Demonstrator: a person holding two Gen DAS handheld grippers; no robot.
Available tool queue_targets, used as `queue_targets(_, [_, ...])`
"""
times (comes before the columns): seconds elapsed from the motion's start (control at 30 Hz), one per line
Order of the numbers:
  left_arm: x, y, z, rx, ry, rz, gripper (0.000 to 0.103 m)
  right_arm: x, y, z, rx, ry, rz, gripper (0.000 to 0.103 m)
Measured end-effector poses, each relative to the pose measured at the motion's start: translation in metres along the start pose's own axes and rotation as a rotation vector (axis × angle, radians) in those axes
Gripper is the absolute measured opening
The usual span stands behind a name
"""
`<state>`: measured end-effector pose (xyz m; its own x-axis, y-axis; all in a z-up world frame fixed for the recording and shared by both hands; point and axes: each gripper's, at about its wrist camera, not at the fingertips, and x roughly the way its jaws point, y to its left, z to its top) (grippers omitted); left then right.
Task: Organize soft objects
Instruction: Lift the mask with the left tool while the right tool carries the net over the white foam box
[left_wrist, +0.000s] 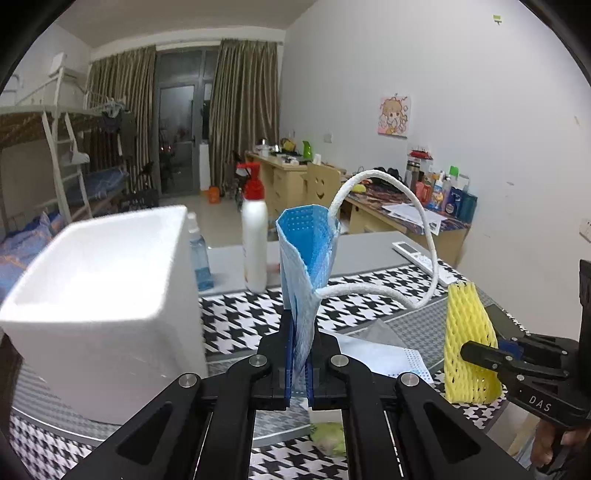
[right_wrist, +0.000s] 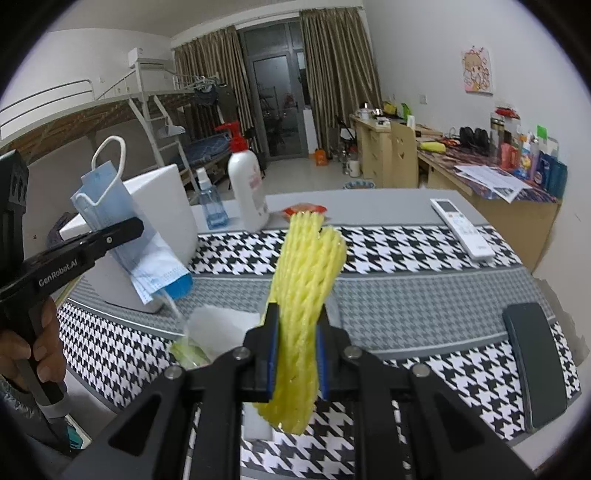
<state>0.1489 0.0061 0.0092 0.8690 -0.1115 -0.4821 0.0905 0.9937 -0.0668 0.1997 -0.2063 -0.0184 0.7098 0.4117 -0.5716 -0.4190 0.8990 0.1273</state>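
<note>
Blue face mask (left_wrist: 303, 280) pinched in left hand-held gripper (left_wrist: 300, 354); right hand-held gripper (right_wrist: 297, 347) clamps yellow foam net (right_wrist: 303, 295).

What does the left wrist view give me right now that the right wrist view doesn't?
Left wrist only: another face mask lying on the cloth.
Right wrist only: the dark phone and the orange packet.
Both: the left gripper shut on the blue face mask, the right gripper shut on the yellow foam net, the white foam box, the lotion bottle and the remote.
</note>
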Motion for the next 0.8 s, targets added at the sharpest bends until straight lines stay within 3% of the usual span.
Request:
queue_targets(0.57, [-0.024, 0.016, 0.030, 0.013, -0.071, 0.014, 0.005, -0.006, 0.030, 0.037, -0.061, -0.096, 0.054, 0.021])
queue_targets(0.8, [-0.031, 0.024, 0.040, 0.006, -0.094, 0.053, 0.005, -0.013, 0.046, 0.050, -0.092, -0.131, 0.086, 0.021])
